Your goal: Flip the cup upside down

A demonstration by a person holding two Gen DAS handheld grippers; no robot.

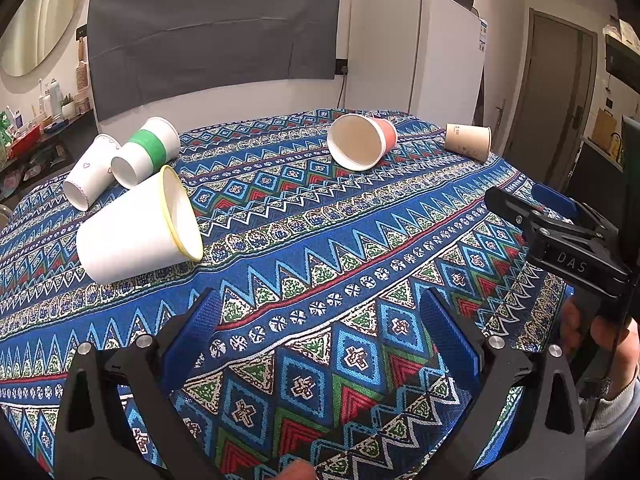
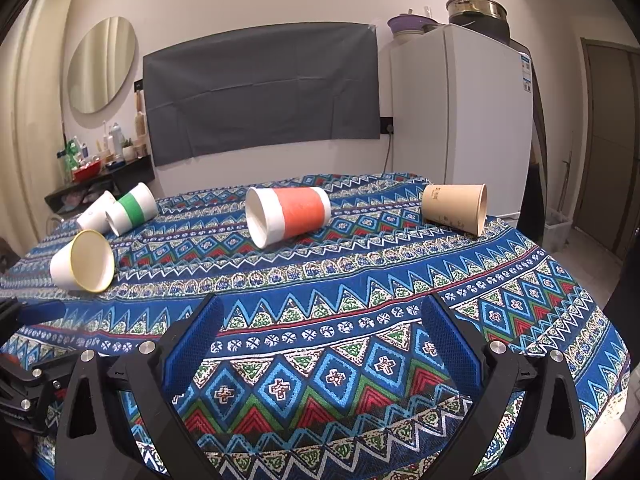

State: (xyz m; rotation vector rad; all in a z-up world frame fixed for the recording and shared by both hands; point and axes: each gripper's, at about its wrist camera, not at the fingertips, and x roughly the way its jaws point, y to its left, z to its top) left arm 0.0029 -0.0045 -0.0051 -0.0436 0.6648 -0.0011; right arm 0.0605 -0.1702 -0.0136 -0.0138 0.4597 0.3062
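Several paper cups lie on their sides on the patterned tablecloth (image 1: 320,248). A white cup with a yellow rim (image 1: 140,228) lies nearest, ahead-left of my left gripper (image 1: 320,320), which is open and empty. Behind it lie a green-banded cup (image 1: 146,150) and a white heart-print cup (image 1: 90,172). An orange-banded cup (image 1: 362,142) and a tan cup (image 1: 468,140) lie farther back. In the right wrist view my right gripper (image 2: 320,328) is open and empty, with the orange-banded cup (image 2: 288,214), tan cup (image 2: 456,208) and yellow-rimmed cup (image 2: 82,260) ahead of it.
A white fridge (image 2: 460,120) stands behind the table at the right. A grey cloth (image 2: 260,92) hangs on the back wall. A cluttered shelf (image 2: 100,172) stands at the far left. The right gripper's body (image 1: 560,240) shows at the right of the left wrist view.
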